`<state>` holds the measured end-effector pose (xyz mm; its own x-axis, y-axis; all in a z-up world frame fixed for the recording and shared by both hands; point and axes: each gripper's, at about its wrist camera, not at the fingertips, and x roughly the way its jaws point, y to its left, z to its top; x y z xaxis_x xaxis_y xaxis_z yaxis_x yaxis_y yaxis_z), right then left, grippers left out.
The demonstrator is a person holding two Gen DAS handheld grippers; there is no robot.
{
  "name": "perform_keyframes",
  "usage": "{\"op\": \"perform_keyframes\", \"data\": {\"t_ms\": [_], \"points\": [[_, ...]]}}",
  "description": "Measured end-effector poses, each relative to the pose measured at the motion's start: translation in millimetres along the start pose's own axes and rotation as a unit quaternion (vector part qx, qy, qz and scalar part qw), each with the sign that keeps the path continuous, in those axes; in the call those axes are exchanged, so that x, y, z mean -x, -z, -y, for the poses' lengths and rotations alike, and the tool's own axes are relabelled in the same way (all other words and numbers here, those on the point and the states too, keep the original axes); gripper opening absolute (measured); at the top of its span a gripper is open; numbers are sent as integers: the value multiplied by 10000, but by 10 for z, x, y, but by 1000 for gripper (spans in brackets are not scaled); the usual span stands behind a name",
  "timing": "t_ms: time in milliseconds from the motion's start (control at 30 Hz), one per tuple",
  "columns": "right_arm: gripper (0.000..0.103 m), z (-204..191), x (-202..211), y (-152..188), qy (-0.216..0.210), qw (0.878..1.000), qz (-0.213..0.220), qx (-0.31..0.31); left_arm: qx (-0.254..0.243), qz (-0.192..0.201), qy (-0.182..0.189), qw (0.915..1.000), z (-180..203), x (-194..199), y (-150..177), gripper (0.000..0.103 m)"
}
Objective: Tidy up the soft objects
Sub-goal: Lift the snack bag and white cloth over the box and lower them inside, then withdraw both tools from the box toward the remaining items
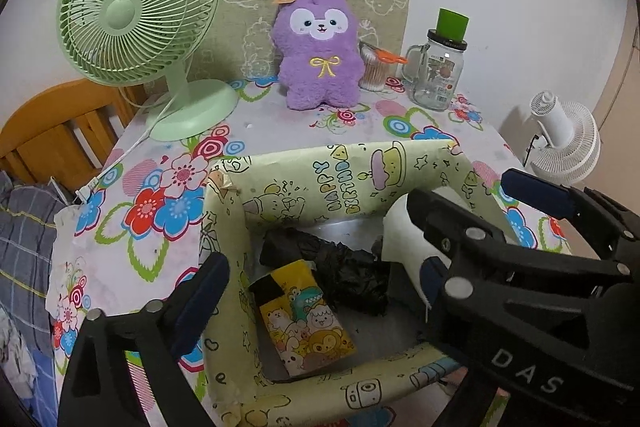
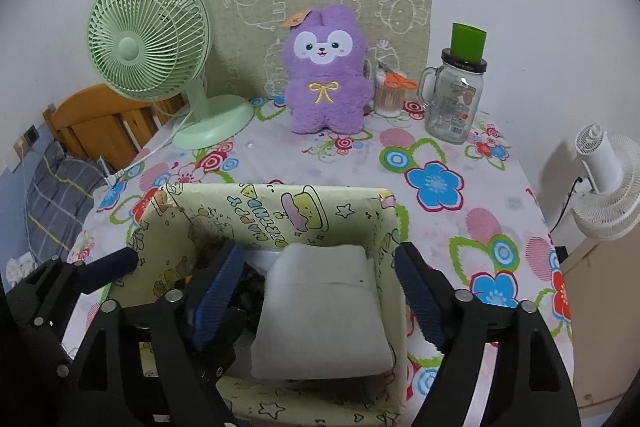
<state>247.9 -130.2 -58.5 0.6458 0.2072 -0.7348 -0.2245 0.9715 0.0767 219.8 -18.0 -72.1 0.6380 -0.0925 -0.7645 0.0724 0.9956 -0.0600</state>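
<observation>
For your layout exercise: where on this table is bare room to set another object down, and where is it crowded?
Free: the floral cloth between the box and the glass jar, and the strip before the plush rabbit. Crowded: the back row beside the green fan, and inside the box, around the white pillow.

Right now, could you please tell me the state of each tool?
Left tool: open, holding nothing, over the birthday-print paper box.
Right tool: open, its fingers either side of the white folded cloth in the box, not gripping it.
</observation>
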Motion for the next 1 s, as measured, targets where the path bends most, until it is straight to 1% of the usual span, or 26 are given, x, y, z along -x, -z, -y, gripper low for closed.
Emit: {"op": "perform_keyframes", "data": {"t_ms": [167, 367, 467, 667, 1000], "points": [[86, 27, 57, 66, -48, 9999, -16, -95, -68, 24, 14, 10000, 43, 67, 41, 103], [90, 33, 202, 124, 135, 9999, 76, -67, -105, 106, -4, 9999, 97, 198, 96, 103], [90, 33, 290, 149, 209, 9996, 165, -42, -129, 154, -12, 9998, 120, 262, 110, 103], [91, 45, 439, 204, 212, 9994, 256, -56, -169, 230, 33, 9996, 165, 389, 163, 103], [91, 13, 657, 331, 175, 9992, 363, -30, -199, 347, -14, 9992, 189, 589, 307, 103]]}}
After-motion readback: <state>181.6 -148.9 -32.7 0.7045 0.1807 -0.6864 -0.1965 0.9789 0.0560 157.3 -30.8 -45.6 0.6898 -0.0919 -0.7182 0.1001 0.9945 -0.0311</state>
